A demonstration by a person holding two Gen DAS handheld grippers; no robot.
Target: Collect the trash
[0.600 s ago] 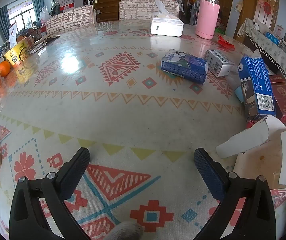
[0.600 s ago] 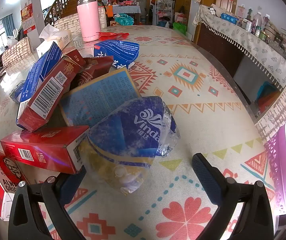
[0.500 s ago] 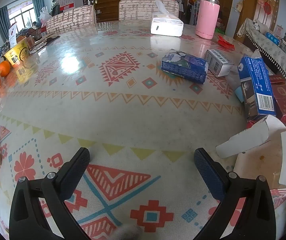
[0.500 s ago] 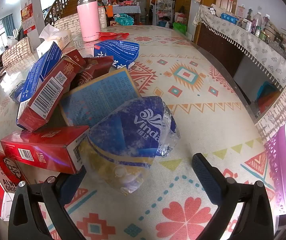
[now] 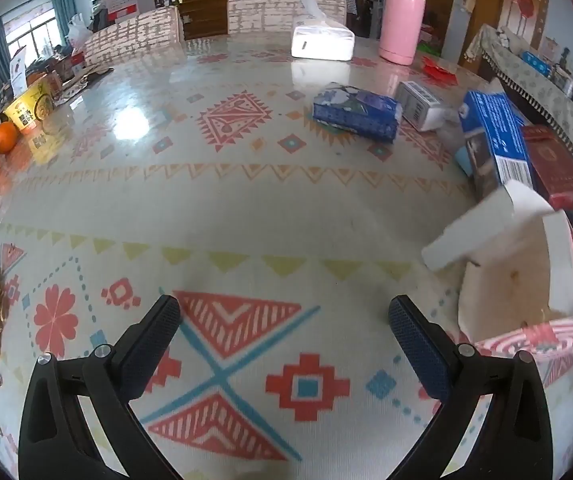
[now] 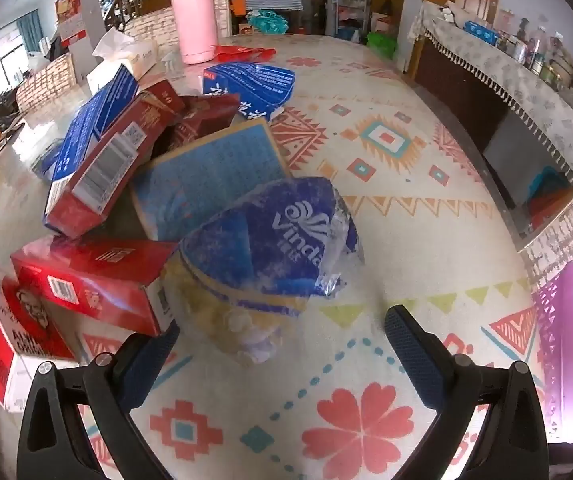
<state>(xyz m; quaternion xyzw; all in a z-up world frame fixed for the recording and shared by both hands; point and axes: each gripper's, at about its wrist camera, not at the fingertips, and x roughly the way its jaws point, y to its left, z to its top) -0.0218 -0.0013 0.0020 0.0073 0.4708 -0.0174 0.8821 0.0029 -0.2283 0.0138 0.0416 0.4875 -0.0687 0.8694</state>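
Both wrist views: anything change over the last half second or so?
Nothing visibly changed. The left gripper is open over bare tablecloth, holding nothing. The right gripper is open too, just short of the blue tissue wrapper, not gripping it. The pile of boxes lies as before.
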